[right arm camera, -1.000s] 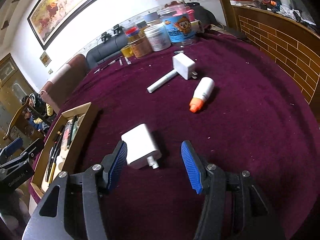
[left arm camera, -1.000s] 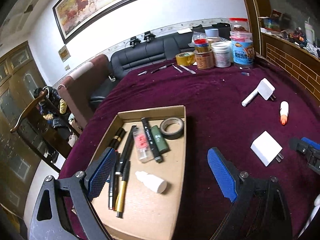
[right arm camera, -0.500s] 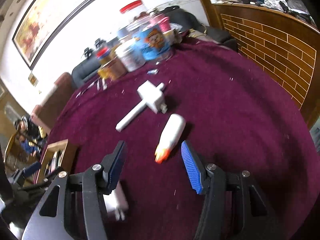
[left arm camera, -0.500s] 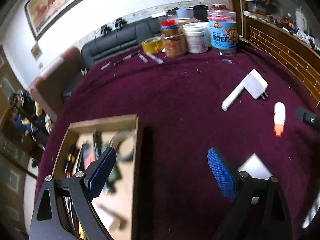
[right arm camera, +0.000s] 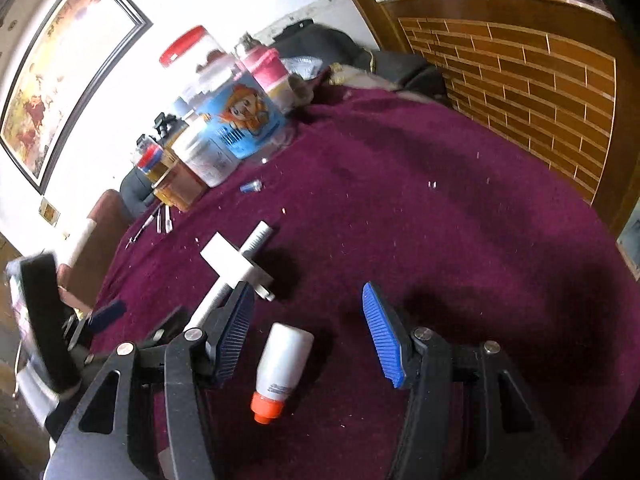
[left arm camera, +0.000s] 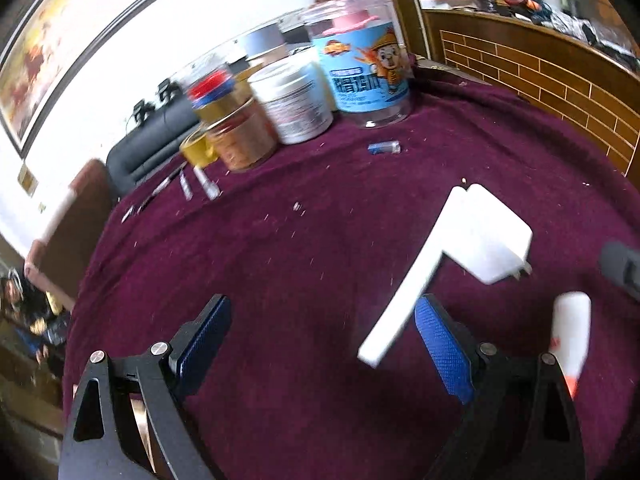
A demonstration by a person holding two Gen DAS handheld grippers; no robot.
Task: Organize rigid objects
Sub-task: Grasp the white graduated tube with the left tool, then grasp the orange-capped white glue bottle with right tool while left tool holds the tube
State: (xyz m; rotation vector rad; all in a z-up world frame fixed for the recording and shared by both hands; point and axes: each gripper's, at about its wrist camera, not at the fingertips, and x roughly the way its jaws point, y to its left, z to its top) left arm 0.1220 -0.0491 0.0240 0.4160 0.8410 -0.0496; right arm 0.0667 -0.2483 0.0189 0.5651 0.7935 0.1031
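A white wall charger [left arm camera: 490,236] lies on the purple tablecloth [left arm camera: 304,264] with a white tube [left arm camera: 404,304] against it. My left gripper [left arm camera: 324,344] is open and empty, its right finger next to the tube's near end. A white bottle with an orange cap [right arm camera: 278,368] lies between the open jaws of my right gripper [right arm camera: 310,334], not gripped. The charger [right arm camera: 236,266] and tube [right arm camera: 256,240] lie just beyond the right gripper's left finger. The bottle also shows at the right of the left wrist view [left arm camera: 570,332].
Several jars and tubs [left arm camera: 360,76] stand at the table's far edge, with a yellow tape roll [left arm camera: 196,148] and pens [left arm camera: 200,184] beside them. A small blue item [left arm camera: 384,147] lies near the jars. A brick-patterned wooden counter [right arm camera: 520,92] borders the right side.
Both grippers have swung right and forward. The cardboard tray and the square charger have left view. The left now faces the charger and tube; the bottle has come between the right gripper's jaws.
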